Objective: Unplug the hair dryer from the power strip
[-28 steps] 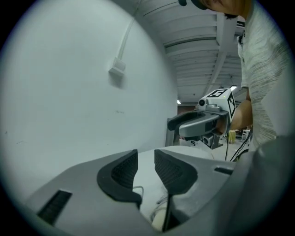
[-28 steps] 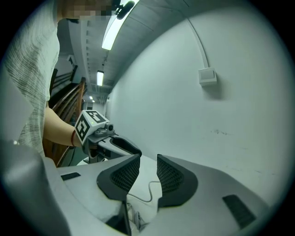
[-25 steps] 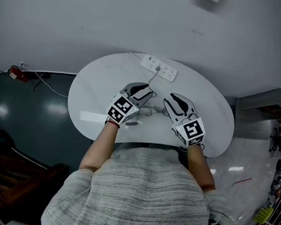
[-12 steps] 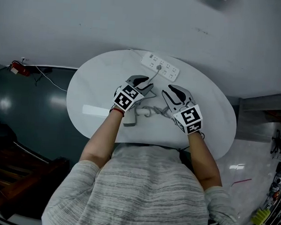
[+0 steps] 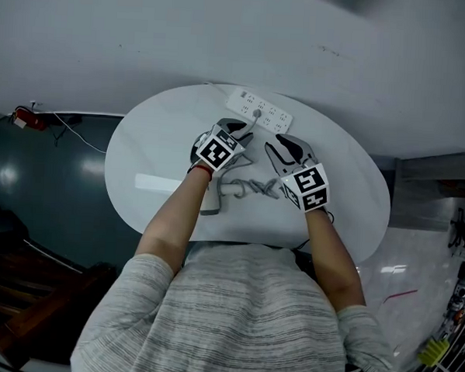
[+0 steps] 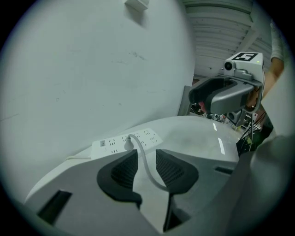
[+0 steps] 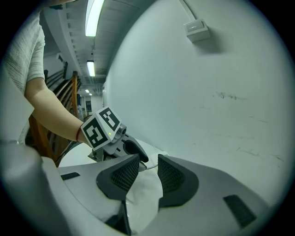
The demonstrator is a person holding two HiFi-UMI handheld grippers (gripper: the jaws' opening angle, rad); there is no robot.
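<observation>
A white power strip [image 5: 258, 113] lies at the far edge of the white oval table [image 5: 149, 138]. The plug [image 5: 257, 113] sits in it, and its grey cord [image 5: 248, 186] runs back in loops to the hair dryer [image 5: 216, 194] near the front. My left gripper [image 5: 237, 133] hovers just short of the strip. In the left gripper view the strip [image 6: 110, 143] and plug [image 6: 129, 138] lie ahead, and the cord [image 6: 144, 161] passes between my open left gripper's [image 6: 146, 168] pads without being pressed. My right gripper [image 5: 283, 147] is beside it, jaws opening, nothing between them [image 7: 147, 173].
A wall rises right behind the strip, with a small box [image 7: 196, 27] mounted high on it. On the dark floor at left lies a red object [image 5: 22, 117] with a white cable. A metal shelf [image 5: 435, 172] stands at right. My left gripper [image 7: 113, 138] shows in the right gripper view.
Both grippers have moved across the table toward the power strip and come lower. The hair dryer and its looped cord now show behind my hands.
</observation>
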